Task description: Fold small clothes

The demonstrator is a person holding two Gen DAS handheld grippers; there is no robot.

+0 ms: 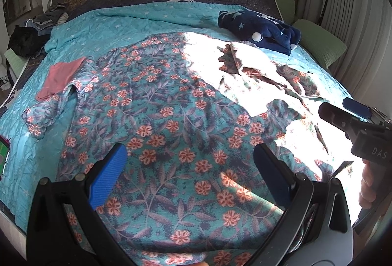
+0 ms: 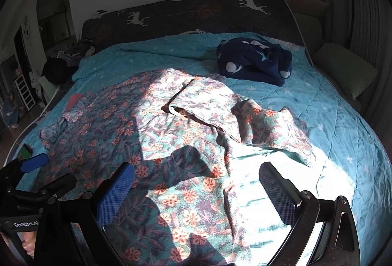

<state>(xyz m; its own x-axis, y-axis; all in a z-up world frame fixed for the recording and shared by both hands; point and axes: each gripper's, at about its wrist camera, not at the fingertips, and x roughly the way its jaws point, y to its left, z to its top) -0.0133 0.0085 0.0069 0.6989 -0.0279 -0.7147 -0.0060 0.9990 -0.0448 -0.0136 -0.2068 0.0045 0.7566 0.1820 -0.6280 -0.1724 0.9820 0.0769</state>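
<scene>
A teal cotton garment printed with orange-pink flowers and grey-purple leaves [image 1: 171, 104] lies spread over the middle of the bed, on a turquoise quilted bedspread with small white stars [image 1: 103, 28], which gives it a broad flat surface for folding. Its left sleeve [image 1: 41, 116] lies bunched toward the bed's left edge, and on the right side a flap of the same fabric [image 2: 208, 104] is turned over and rumpled, so the piece is not yet squared up. The left gripper [image 1: 188, 175] hovers over the near part of the cloth with its blue-padded jaws spread wide and nothing between them; the right gripper [image 2: 196, 195] is likewise released, poised over the sunlit right portion. Both seem placed to take the near hem or to smooth the wrinkles first. A folded pink cloth [image 1: 61, 75] rests beside the left sleeve, and a navy fleece bundle with white stars and pompoms [image 1: 259, 31] sits well apart near the headboard, probably set aside. Strong sunlight washes out the cloth's right side in the left wrist view.
</scene>
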